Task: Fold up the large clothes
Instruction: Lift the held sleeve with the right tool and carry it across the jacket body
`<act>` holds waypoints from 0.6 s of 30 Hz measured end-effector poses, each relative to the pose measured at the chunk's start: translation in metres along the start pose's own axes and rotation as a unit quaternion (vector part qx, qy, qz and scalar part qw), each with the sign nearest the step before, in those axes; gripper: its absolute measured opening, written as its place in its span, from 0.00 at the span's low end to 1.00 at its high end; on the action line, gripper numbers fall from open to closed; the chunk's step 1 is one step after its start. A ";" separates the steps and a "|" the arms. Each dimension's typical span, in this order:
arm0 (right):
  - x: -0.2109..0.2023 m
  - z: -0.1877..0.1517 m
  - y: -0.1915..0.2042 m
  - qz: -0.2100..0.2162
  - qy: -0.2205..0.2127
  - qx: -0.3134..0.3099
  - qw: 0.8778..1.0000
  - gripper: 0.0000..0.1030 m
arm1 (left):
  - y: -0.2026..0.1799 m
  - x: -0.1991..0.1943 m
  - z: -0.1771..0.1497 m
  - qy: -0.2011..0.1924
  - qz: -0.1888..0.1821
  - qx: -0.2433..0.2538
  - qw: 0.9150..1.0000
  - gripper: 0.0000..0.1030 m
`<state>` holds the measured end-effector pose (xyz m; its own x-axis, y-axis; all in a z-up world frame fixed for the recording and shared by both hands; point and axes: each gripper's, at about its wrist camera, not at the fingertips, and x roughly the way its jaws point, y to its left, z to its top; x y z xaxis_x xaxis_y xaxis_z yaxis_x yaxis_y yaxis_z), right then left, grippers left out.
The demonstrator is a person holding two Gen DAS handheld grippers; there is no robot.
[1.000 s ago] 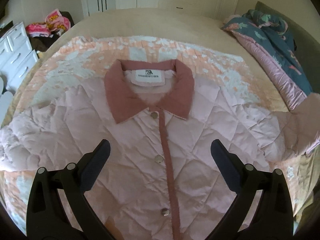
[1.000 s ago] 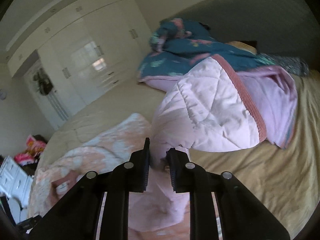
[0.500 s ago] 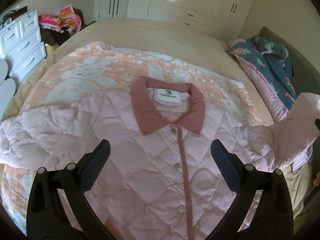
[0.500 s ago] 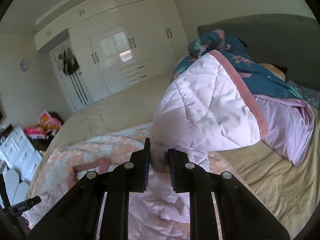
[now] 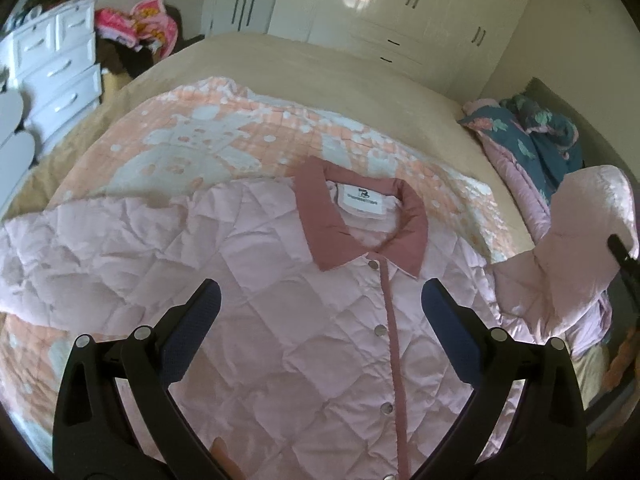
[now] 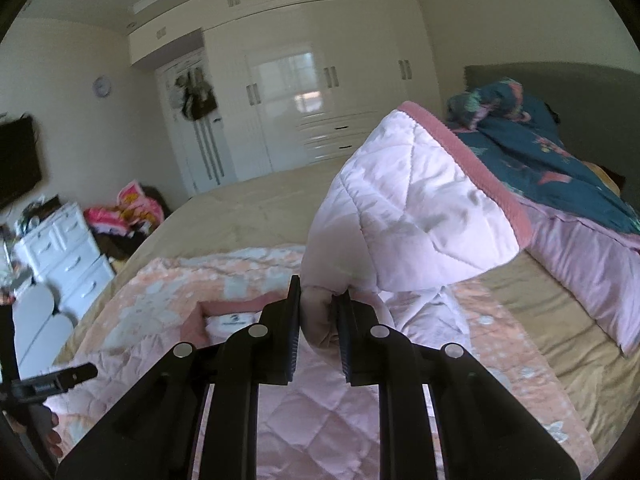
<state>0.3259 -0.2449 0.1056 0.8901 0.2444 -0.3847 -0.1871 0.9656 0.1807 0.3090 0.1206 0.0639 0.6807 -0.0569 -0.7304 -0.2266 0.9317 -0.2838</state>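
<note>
So my left gripper [image 5: 320, 308] is hovering wide open over the front of the pink quilted jacket [image 5: 280, 320], holding nothing, while my right gripper [image 6: 318, 312] is clamped on the sleeve [image 6: 408, 216], lifted off the bed [image 5: 320, 64]. Jacket lies flat on the peach blanket [image 5: 192, 136], collar [image 5: 360, 224] pointing away from me (button line running lengthwise). A bunched-up teal duvet [image 6: 552, 164] sits just right.
</note>
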 end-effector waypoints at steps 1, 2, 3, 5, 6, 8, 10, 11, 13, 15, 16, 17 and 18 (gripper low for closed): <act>0.003 -0.003 0.007 0.004 0.002 -0.004 1.000 0.15 | 0.005 0.000 0.000 0.005 -0.011 -0.012 1.000 0.91; 0.007 -0.007 0.015 0.011 0.005 -0.008 1.000 0.15 | 0.009 0.000 -0.001 0.008 -0.019 -0.021 1.000 0.91; 0.009 -0.012 0.020 0.016 0.008 -0.010 1.000 0.15 | 0.013 0.000 -0.001 0.009 -0.025 -0.027 0.999 0.91; 0.016 -0.020 0.031 0.029 0.017 -0.015 0.999 0.15 | 0.018 -0.002 -0.003 0.007 -0.030 -0.032 0.999 0.91; 0.019 -0.024 0.037 0.035 0.022 -0.017 0.999 0.15 | 0.021 -0.003 -0.003 0.006 -0.032 -0.035 0.999 0.91; 0.027 -0.033 0.052 0.048 0.033 -0.023 0.998 0.15 | 0.027 -0.004 -0.004 0.007 -0.041 -0.044 0.998 0.91; 0.036 -0.045 0.066 0.061 0.046 -0.029 0.997 0.15 | 0.033 -0.005 -0.006 0.005 -0.048 -0.053 0.997 0.91; 0.040 -0.048 0.072 0.064 0.051 -0.030 0.996 0.15 | 0.035 -0.005 -0.006 0.004 -0.050 -0.056 0.997 0.91; 0.047 -0.060 0.083 0.073 0.064 -0.034 0.995 0.15 | 0.040 -0.006 -0.009 0.002 -0.056 -0.065 0.996 0.91; 0.056 -0.074 0.094 0.082 0.082 -0.039 0.993 0.15 | 0.047 -0.005 -0.011 0.006 -0.060 -0.074 0.995 0.91; 0.060 -0.080 0.100 0.085 0.091 -0.041 0.991 0.15 | 0.049 -0.004 -0.012 0.008 -0.063 -0.078 0.995 0.91; 0.064 -0.085 0.104 0.088 0.098 -0.044 0.990 0.15 | 0.053 -0.003 -0.013 0.009 -0.066 -0.082 0.994 0.91; 0.068 -0.092 0.109 0.090 0.107 -0.050 0.989 0.15 | 0.056 -0.003 -0.014 0.010 -0.070 -0.087 0.994 0.91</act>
<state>0.3275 -0.1148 0.0158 0.7326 0.4156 -0.5391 -0.3843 0.9062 0.1764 0.2847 0.1678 0.0413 0.7009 -0.1910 -0.6872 -0.2478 0.8383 -0.4857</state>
